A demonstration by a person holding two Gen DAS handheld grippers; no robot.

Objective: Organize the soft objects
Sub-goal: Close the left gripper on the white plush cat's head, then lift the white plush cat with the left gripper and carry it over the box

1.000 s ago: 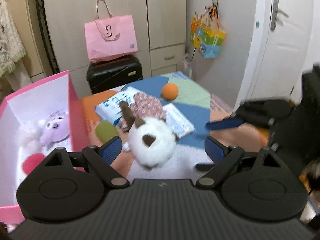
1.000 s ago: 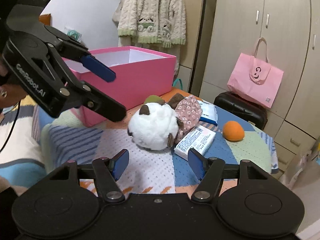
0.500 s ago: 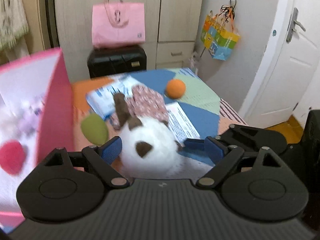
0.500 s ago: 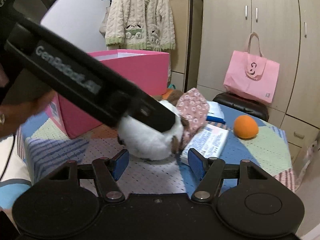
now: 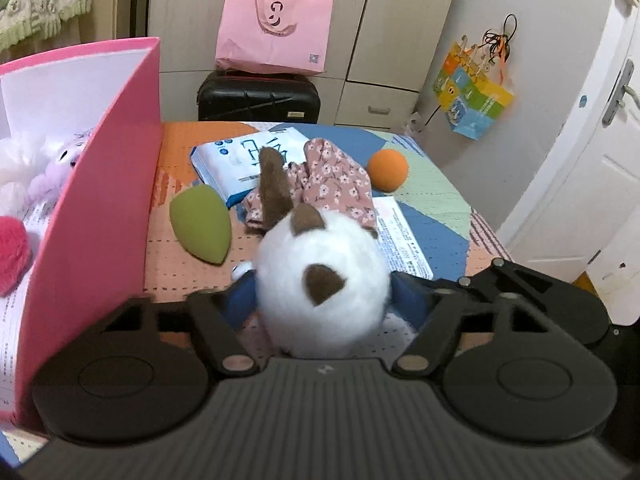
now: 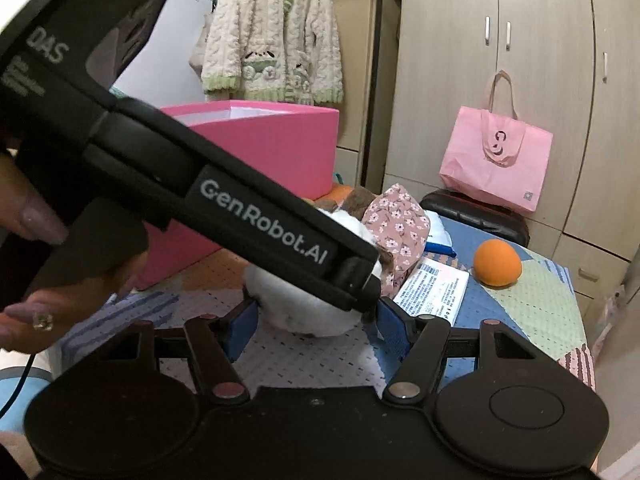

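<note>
A white plush ball with brown ears [image 5: 320,284] lies on the patchwork table. My left gripper [image 5: 322,300] has its blue pads on both sides of the plush, touching it. In the right wrist view the left gripper's black body [image 6: 256,224] crosses in front of the plush [image 6: 292,304]. My right gripper [image 6: 316,328] is open just in front of the plush. A green sponge egg [image 5: 202,230], a floral cloth [image 5: 332,184] and an orange ball [image 5: 387,165] lie on the table. The pink box [image 5: 112,184] at left holds a purple plush [image 5: 56,164] and a red plush [image 5: 12,248].
Two white wipe packs [image 5: 248,160] lie under and beside the cloth. A black suitcase [image 5: 256,96] with a pink bag [image 5: 274,32] stands behind the table. Wardrobe doors, a colourful hanging bag [image 5: 472,96] and a white door [image 5: 600,160] lie beyond.
My left gripper has moved forward over the white plush and its pads have closed in on the plush's sides. The right gripper has come a little closer to the plush.
</note>
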